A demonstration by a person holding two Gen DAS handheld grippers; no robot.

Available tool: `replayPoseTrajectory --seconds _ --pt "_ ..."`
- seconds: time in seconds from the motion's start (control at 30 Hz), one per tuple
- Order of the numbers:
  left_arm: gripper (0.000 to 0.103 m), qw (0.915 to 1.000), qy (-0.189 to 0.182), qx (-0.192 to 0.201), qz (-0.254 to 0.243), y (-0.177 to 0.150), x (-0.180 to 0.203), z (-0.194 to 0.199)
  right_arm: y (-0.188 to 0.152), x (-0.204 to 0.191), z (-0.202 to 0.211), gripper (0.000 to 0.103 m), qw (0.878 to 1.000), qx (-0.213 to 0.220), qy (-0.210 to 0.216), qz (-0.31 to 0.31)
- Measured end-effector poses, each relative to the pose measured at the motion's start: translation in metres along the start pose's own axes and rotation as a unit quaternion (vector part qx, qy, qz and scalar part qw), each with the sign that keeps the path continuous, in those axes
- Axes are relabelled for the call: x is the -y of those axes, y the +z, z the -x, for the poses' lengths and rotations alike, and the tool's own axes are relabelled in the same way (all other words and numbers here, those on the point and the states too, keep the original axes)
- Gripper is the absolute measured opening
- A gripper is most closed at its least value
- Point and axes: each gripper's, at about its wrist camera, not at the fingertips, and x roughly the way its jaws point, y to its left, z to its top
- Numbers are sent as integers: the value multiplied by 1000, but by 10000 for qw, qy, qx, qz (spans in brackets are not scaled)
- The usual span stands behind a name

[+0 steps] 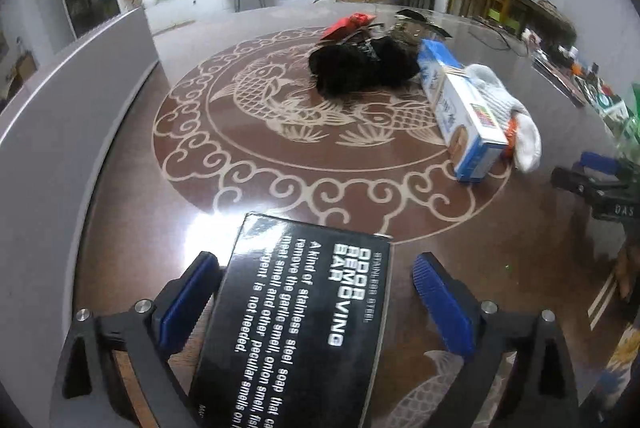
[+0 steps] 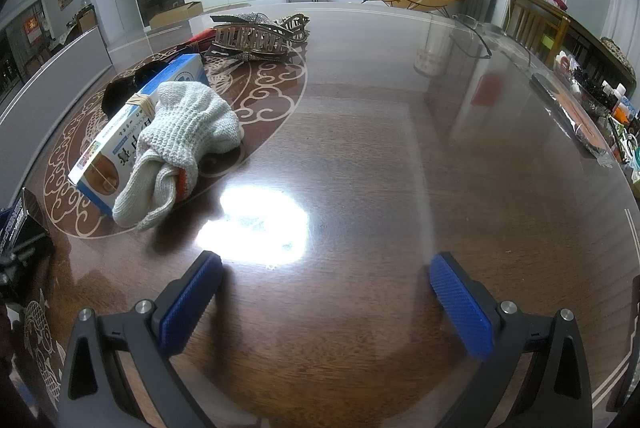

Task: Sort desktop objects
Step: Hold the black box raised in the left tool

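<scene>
Behind the table lay a living room with a wall-mounted television and an orange lounge chair, and the dark wooden table (image 2: 380, 156) itself carried a pale fish-and-cloud inlay under a hard glare.

On my left gripper (image 1: 314, 292) the blue pads stood wide, and the black odor-removing-bar box (image 1: 304, 324) lay between them. Its left edge sat close against the left pad, while a clear gap showed at the right pad, so I judged the box not clamped; whether it had just been set down or was about to be taken, I could not tell.

My right gripper (image 2: 326, 292) was spread wide too, with nothing between its fingers, over bare wood.

As for progress, I judged the sorting barely started. The rest sat bunched near the middle of the inlay: a blue-and-white carton (image 1: 460, 108), a white knit glove (image 2: 188, 132) draped against it, a black fuzzy bundle (image 1: 360, 66), a red packet (image 1: 348, 24) and some large hair claws (image 2: 256, 36) at the far side. No grouped piles showed anywhere, so nearly all of it remained to be done.
</scene>
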Motion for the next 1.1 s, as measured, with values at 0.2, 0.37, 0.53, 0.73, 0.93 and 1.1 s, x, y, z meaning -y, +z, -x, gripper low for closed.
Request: replayPoseTrajectory --seconds 0.2,0.37,0.53,0.73,0.93,1.1 --pt "99 9999 -14 14 132 -1 -6 3 0 0 0 103 10000 0 0 0" --pt "99 9999 4 14 122 0 -4 5 0 0 0 103 10000 0 0 0" --pt "99 9999 -13 29 140 -1 -3 5 -1 0 1 103 10000 1 -1 -1" --pt "99 9999 -13 29 140 -1 -3 5 0 0 0 103 10000 1 -1 -1" --pt "99 9999 -15 30 139 -1 -3 5 0 0 0 103 10000 1 0 -1" --pt "99 9999 -17 32 141 -1 -4 5 0 0 0 103 10000 1 0 -1"
